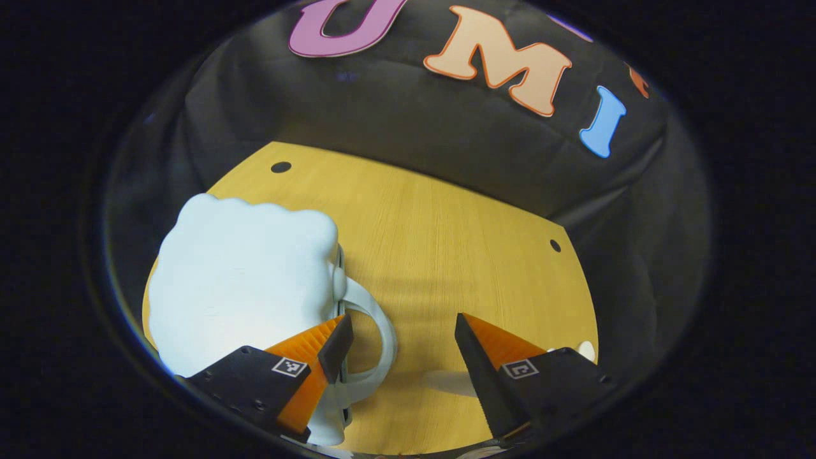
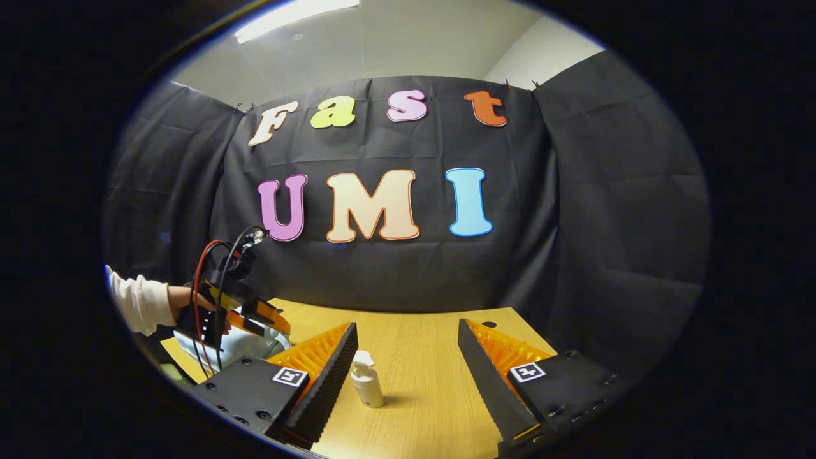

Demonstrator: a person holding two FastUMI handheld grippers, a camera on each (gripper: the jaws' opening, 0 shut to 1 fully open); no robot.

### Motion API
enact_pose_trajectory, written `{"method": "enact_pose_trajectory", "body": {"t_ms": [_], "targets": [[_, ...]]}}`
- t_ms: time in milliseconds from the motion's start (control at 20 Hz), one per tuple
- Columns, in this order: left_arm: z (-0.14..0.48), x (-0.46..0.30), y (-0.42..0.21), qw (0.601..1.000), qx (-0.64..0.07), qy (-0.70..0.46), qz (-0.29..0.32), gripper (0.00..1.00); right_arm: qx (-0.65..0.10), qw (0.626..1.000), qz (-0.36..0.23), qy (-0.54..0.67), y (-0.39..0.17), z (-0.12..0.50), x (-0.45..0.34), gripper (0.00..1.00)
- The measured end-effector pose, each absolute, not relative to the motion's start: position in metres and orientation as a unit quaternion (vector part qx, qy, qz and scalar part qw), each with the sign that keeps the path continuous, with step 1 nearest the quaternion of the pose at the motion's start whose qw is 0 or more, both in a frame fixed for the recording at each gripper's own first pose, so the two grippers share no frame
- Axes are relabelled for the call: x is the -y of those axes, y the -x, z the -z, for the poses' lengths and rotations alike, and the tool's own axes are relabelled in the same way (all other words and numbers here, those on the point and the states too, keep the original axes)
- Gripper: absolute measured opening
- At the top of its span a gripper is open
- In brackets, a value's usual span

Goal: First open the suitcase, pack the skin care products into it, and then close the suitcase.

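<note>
Both tongs are spread, ours left [image 1: 403,341] and right [image 2: 408,354]. We see the suitcase [image 1: 242,280] at nine o'clock on the counter [image 1: 446,255]. At six stands a pump bottle [image 2: 368,380].

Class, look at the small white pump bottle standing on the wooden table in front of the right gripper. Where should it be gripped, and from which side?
Grip the pump bottle across its round body, below the pump head. It stands upright on the table, and the right gripper is open, so coming in level from the front probably suits best. The narrow, uneven pump head would likely give a poorer hold.
</note>
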State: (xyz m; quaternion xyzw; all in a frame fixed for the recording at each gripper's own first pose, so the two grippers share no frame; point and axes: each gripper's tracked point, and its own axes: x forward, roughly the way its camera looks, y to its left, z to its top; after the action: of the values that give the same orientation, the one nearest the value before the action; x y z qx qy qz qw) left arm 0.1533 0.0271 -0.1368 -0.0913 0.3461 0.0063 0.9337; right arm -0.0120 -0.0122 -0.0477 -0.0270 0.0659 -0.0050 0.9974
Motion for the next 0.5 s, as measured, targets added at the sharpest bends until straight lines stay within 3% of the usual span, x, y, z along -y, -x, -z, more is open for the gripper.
{"method": "enact_pose_trajectory", "body": {"t_ms": [150,350,500], "targets": [[0.157,-0.026,-0.161,0.917,-0.383,0.113,-0.015,0.94,-0.074,0.997,0.005,0.028,0.011,0.054,0.015,0.99],[0.18,-0.023,-0.164,0.897,-0.428,0.112,-0.02,0.85,-0.08,0.996,0.008,0.026,0.013,0.057,0.02,0.99],[0.195,-0.026,-0.168,0.884,-0.455,0.104,-0.032,0.73,-0.083,0.996,0.012,0.02,0.014,0.059,0.025,0.99]]}}
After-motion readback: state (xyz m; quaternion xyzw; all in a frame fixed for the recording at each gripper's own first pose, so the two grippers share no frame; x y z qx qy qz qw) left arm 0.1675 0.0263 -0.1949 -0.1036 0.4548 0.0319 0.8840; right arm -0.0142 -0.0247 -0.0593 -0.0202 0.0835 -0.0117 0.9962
